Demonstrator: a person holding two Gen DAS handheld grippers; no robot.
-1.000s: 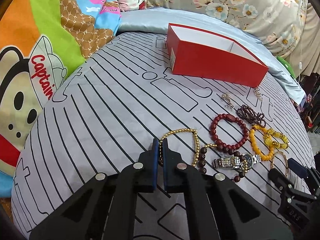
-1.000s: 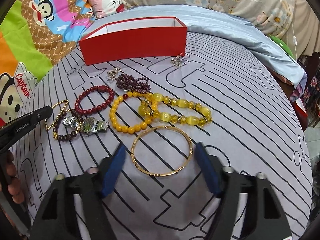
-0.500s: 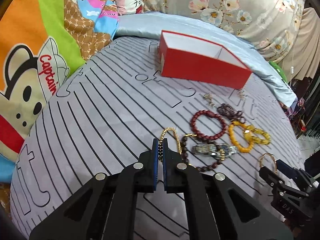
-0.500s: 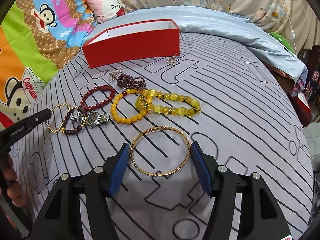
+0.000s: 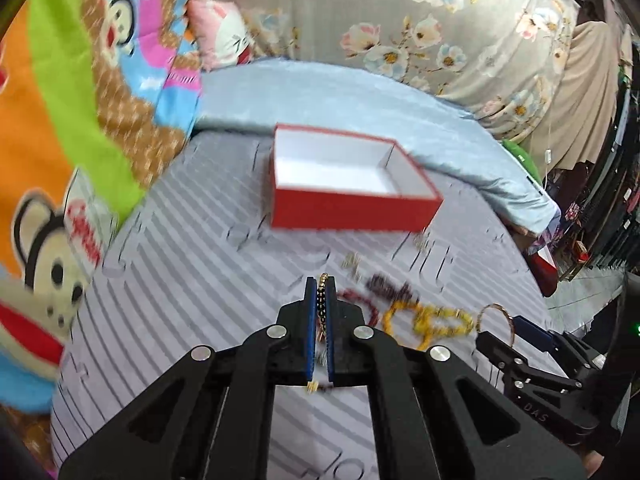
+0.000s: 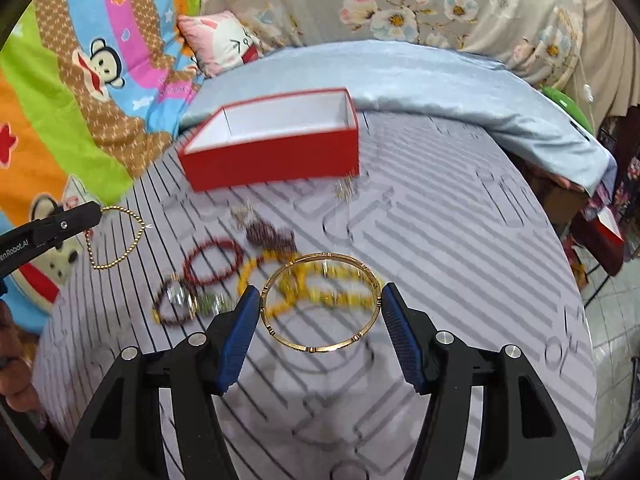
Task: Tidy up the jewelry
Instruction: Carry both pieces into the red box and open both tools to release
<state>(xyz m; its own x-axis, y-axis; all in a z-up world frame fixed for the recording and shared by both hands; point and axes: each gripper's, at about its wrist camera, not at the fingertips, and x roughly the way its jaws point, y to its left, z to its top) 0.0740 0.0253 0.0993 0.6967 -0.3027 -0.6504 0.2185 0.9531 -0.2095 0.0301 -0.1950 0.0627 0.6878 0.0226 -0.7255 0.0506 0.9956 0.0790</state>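
Observation:
My left gripper (image 5: pixel 320 282) is shut on a gold bead chain (image 5: pixel 321 300), which shows between its blue pads. In the right wrist view the chain (image 6: pixel 120 236) dangles as a loop from that gripper (image 6: pixel 90 212), clear of the bed. My right gripper (image 6: pixel 320 294) is shut on a wide gold bangle (image 6: pixel 320 349), its pads pressing on either side, and holds it above the bedsheet. The left wrist view shows this bangle (image 5: pixel 496 308) too, at lower right. An open red box (image 5: pixel 352 208) with an empty white inside sits further back on the bed (image 6: pixel 272 164).
On the striped grey sheet (image 6: pixel 460 260) lie a red bead bracelet (image 6: pixel 212 260), yellow bead bracelets (image 6: pixel 248 276), a silver watch (image 6: pixel 192 300), dark purple beads (image 6: pixel 268 236) and small silver pieces (image 6: pixel 344 190). Pillows and a cartoon blanket (image 6: pixel 80 80) border the back and left.
Both grippers have risen. The bead chain and the bangle have come up off the sheet with them. The red box now shows its inside from higher up.

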